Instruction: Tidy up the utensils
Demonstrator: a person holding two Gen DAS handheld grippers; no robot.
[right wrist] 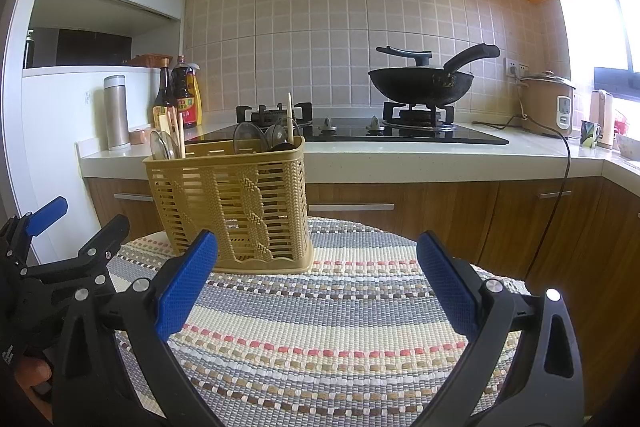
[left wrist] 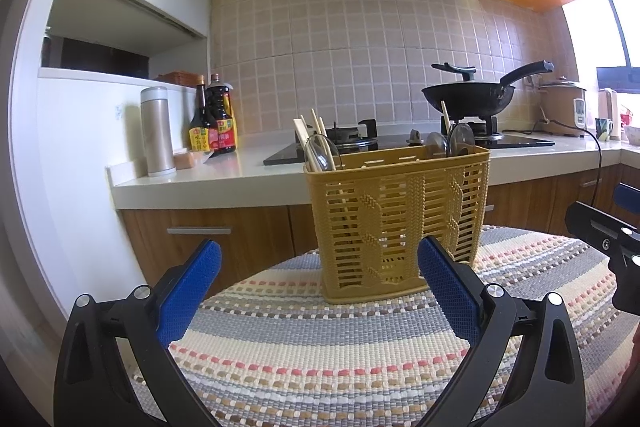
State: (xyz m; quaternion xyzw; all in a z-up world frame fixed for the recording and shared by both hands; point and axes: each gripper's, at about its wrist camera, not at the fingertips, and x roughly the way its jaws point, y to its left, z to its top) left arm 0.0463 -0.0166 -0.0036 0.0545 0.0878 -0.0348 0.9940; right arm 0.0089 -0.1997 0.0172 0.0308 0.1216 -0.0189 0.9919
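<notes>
- Tan slotted plastic basket (left wrist: 400,223) on the striped woven mat (left wrist: 320,355) already holds wooden chopsticks (left wrist: 316,131) and spoons (left wrist: 452,143).
- Nothing loose lies beside the basket; sorting looks finished.
- Left gripper (left wrist: 320,291) and right gripper (right wrist: 318,287): jaws spread, empty.

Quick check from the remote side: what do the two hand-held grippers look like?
Both match: the left hand-held gripper and right hand-held gripper have black angular plastic frames, silver round bolts at the joints, and flat blue fingers with a fine dimpled texture. No cables or sleeves show.
</notes>
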